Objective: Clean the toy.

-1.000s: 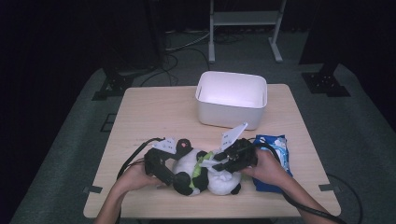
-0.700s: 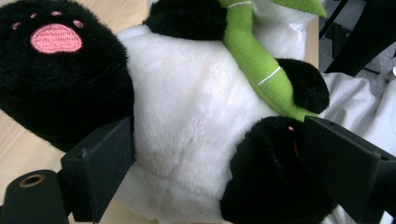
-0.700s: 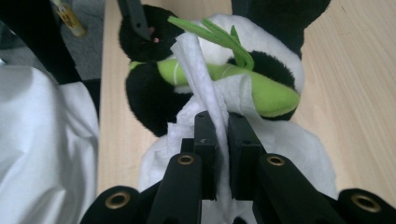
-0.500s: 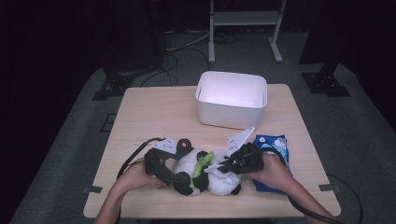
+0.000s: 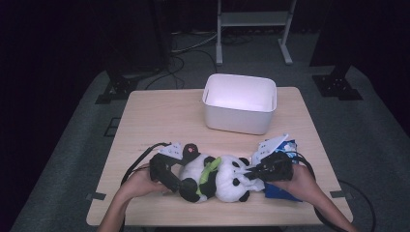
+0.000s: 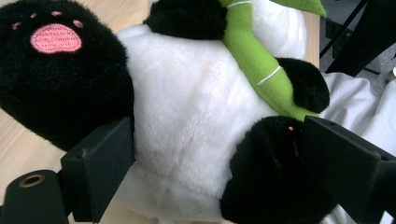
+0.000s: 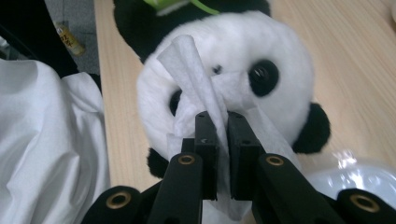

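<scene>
While the soft, light panda [image 6: 187,140] is clamped at its belly by the left gripper [image 6: 205,186], a thin wipe [image 7: 201,79] is pinched flat in the right gripper [image 7: 223,121].

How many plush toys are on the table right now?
1: a panda lying at the table's near edge, between the two hand-held grippers. None seem hidden, though the white bin's floor is only partly visible.

Dark recording studio: lone wooden table [image 5: 159,121], floor cables [image 5: 186,48], stand bases [image 5: 336,87].
</scene>
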A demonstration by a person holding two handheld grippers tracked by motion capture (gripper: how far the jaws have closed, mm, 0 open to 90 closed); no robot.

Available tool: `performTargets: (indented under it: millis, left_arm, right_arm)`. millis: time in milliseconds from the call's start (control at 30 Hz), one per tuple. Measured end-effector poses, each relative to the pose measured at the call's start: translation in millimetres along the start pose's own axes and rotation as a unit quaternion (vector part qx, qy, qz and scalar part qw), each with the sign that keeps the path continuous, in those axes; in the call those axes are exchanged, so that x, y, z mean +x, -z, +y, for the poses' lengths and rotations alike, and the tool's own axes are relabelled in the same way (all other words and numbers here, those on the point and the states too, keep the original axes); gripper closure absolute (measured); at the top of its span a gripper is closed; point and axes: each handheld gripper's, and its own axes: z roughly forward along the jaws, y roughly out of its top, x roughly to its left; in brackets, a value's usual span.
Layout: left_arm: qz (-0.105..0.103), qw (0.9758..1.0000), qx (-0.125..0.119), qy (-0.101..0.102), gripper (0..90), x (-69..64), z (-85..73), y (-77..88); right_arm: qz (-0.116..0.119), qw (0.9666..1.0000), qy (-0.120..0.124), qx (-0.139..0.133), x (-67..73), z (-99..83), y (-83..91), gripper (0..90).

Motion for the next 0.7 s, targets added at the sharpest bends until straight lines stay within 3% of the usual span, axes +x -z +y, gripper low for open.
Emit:
performTargets:
  millis: [333,567,700]
  left_arm:
    - [0.000,1.0000,0.000,-0.004,9.6,-1.1,-0.1,0.2]
    - [0.000,1.0000,-0.002,-0.006,9.6,-1.8,-0.7,0.5]
    - [0.000,1.0000,-0.002,-0.005,9.6,-2.7,-0.5,0.8]
  right_arm:
    - [-0.013,0.9994,-0.031,-0.005,-27.6,0.1,-2.6,83.2]
    - [-0.010,0.9991,-0.040,-0.008,-41.2,18.6,-11.5,83.2]
    - [-0.005,0.9997,-0.025,-0.001,-42.1,35.8,-18.4,83.2]
